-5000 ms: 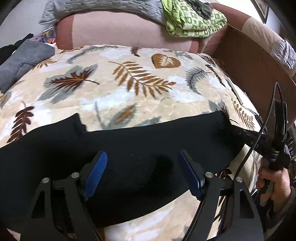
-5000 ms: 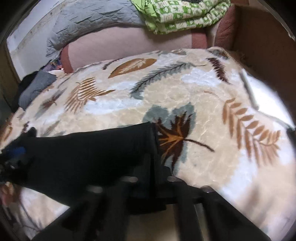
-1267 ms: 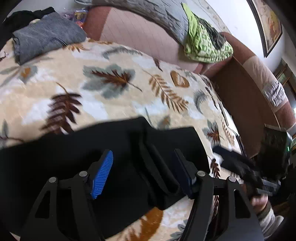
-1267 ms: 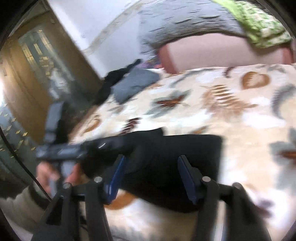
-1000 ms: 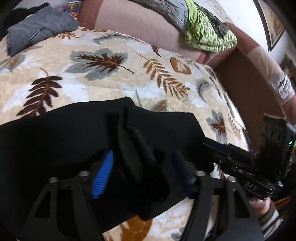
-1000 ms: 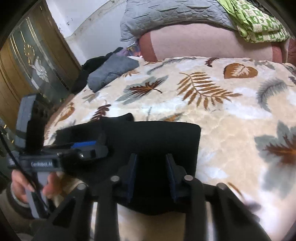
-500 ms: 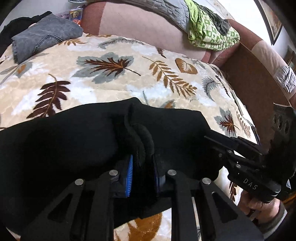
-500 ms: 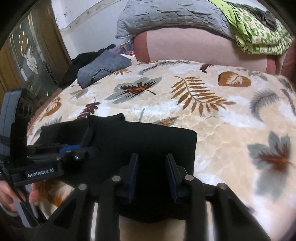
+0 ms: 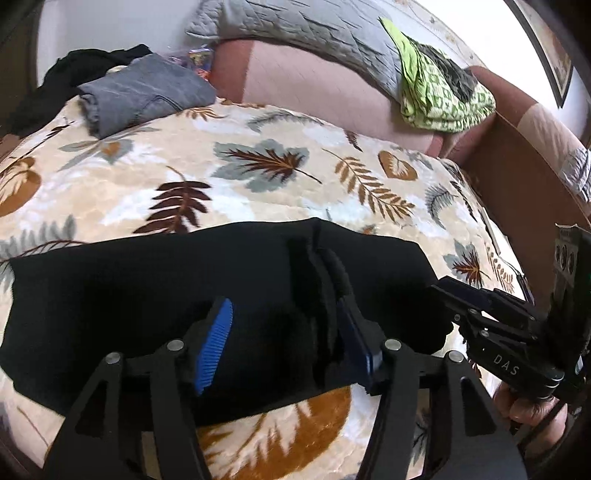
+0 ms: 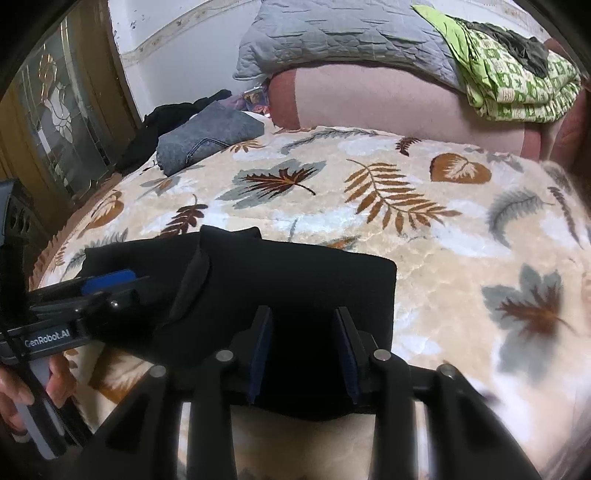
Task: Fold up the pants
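The black pants lie folded over on the leaf-patterned blanket, with a raised ridge of fabric in the middle. My left gripper is open just above the pants, its blue pads on either side of the ridge. In the right wrist view the pants fill the lower middle. My right gripper has its jaws partly closed over the near edge of the pants, with fabric between them. Each gripper shows in the other's view, the right one and the left one.
Folded grey jeans and dark clothes lie at the far left of the bed. A grey quilt and a green patterned cloth rest on the pink headboard. A brown bedside panel stands at the right.
My left gripper has opened and let go of the fabric ridge it pinched half a second ago. The pants went from spread long to folded over. The right gripper stays on the near edge.
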Action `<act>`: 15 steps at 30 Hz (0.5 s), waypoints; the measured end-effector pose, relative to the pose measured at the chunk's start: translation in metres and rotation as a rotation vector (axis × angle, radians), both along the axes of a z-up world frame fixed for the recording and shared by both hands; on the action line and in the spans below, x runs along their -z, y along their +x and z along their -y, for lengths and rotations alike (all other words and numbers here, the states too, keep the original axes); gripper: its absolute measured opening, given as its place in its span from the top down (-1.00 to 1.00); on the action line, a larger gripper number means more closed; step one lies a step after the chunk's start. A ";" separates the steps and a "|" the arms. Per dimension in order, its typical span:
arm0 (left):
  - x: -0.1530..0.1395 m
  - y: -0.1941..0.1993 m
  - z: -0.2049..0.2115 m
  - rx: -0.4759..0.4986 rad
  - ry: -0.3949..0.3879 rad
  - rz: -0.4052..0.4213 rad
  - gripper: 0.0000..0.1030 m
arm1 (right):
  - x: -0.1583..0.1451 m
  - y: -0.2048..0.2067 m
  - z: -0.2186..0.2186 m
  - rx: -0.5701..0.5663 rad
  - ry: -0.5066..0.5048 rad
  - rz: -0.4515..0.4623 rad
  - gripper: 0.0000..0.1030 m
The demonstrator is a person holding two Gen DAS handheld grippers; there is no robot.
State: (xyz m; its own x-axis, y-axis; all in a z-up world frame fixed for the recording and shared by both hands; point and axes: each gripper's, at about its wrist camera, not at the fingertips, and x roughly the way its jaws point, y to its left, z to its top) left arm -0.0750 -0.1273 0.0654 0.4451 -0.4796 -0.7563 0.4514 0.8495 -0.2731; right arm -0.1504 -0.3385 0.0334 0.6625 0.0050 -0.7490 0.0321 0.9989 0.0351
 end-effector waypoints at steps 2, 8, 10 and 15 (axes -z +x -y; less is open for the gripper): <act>-0.001 -0.003 -0.007 -0.016 -0.001 0.004 -0.20 | -0.003 -0.002 -0.004 0.004 -0.008 0.010 0.14; -0.004 -0.009 -0.027 -0.070 0.007 0.028 -0.35 | -0.007 -0.001 -0.019 -0.014 -0.011 0.019 0.11; -0.006 -0.011 -0.035 -0.091 0.003 0.033 -0.37 | -0.006 0.000 -0.024 -0.021 -0.014 0.016 0.07; -0.009 -0.014 -0.050 -0.130 0.010 0.068 -0.44 | -0.003 0.002 -0.033 -0.028 -0.005 0.014 -0.05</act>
State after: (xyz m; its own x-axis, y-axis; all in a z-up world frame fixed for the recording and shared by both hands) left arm -0.0889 -0.0777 0.0748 0.5530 -0.4069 -0.7271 0.3545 0.9046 -0.2366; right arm -0.1483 -0.3053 0.0360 0.6724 0.0200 -0.7399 0.0039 0.9995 0.0305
